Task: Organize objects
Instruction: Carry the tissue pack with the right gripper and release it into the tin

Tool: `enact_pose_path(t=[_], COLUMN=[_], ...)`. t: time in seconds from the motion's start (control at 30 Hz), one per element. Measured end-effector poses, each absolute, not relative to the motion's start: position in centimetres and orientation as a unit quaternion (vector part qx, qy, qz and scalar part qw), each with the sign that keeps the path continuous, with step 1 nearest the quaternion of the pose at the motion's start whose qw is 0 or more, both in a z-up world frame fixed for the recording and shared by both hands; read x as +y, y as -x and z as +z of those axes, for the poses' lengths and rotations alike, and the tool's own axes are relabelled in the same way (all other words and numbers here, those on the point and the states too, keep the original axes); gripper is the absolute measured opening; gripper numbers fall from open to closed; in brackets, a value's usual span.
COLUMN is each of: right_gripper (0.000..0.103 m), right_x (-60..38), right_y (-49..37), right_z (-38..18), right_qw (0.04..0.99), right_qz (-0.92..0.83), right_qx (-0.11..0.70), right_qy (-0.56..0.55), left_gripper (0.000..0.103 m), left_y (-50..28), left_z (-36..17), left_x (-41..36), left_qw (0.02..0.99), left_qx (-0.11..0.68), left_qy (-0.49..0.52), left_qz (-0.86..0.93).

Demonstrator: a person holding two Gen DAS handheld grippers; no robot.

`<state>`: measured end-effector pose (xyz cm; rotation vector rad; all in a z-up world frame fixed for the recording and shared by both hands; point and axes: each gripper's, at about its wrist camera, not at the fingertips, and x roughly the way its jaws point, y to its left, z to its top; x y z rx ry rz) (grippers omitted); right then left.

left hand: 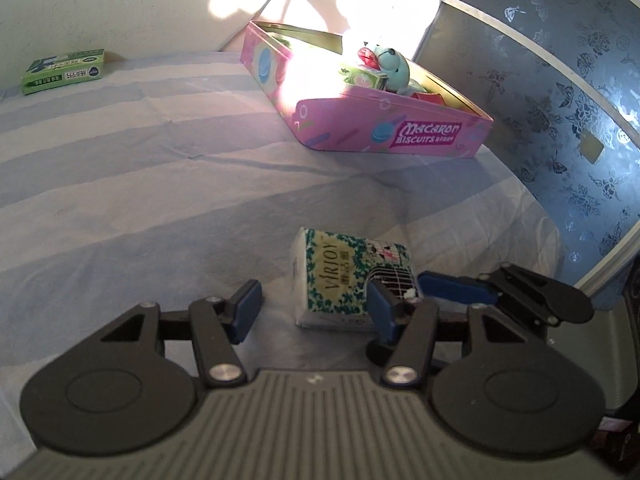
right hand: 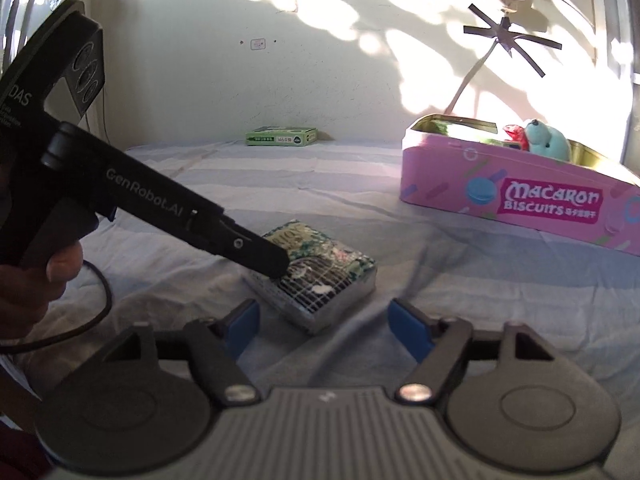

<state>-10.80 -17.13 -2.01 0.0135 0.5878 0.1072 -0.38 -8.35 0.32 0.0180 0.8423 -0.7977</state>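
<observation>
A tissue pack (left hand: 340, 272) with green floral print lies flat on the striped sheet. My left gripper (left hand: 314, 298) is open. Its right pad (left hand: 382, 312) overlaps the pack's near right corner, and its left pad (left hand: 248, 308) stands apart from the pack. In the right wrist view the left gripper's tip (right hand: 276, 266) rests on top of the tissue pack (right hand: 320, 280). My right gripper (right hand: 326, 330) is open just short of the pack, with nothing between its fingers. One blue finger of the right gripper (left hand: 456, 290) shows beside the pack. The pink biscuit tin (left hand: 400, 136) (right hand: 520, 200) stands open beyond.
The tin holds a teal plush toy (left hand: 394, 68) (right hand: 548, 140), a red item and a green carton. A green box (left hand: 64, 70) (right hand: 282, 136) lies by the far wall. A blue floral panel (left hand: 560, 120) borders the bed. A hand (right hand: 40, 280) and a cable (right hand: 100, 304) are at left.
</observation>
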Motion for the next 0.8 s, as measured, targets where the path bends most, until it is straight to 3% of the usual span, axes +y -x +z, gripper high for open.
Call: enact_pose_path(t=[0.03, 0.17, 0.37, 0.53, 0.8], right_gripper=[0.062, 0.048, 0.049, 0.050, 0.051], right_x=[-16.9, -17.2, -22.7, -29.5, -38.7], right_y=[10.7, 10.8, 11.5, 8.6, -0.2], right_z=[-2.2, -2.0, 1.8, 5.1, 5.1], right_qw=[0.958, 0.965, 0.983, 0.983, 0.965], right_qz=[0.054, 0.042, -0.030, -0.074, -0.074], right_qx=[0.280, 0.259, 0.183, 0.166, 0.247], right_qy=[-0.003, 0.005, -0.006, -0.022, -0.038], left_gripper=[0.050, 0.048, 0.049, 0.054, 0.055], left_y=[0.5, 0.8, -0.3, -2.9, -12.0], left_z=[0.4, 1.7, 7.1, 9.2, 8.0], left_x=[-8.8, -11.4, -18.0, -25.1, -32.4], left_qw=[0.830, 0.837, 0.832, 0.831, 0.813], left_qx=[0.399, 0.382, 0.314, 0.281, 0.361], left_qy=[-0.009, -0.040, -0.071, -0.100, -0.076], left_qz=[-0.389, -0.390, -0.451, -0.470, -0.450])
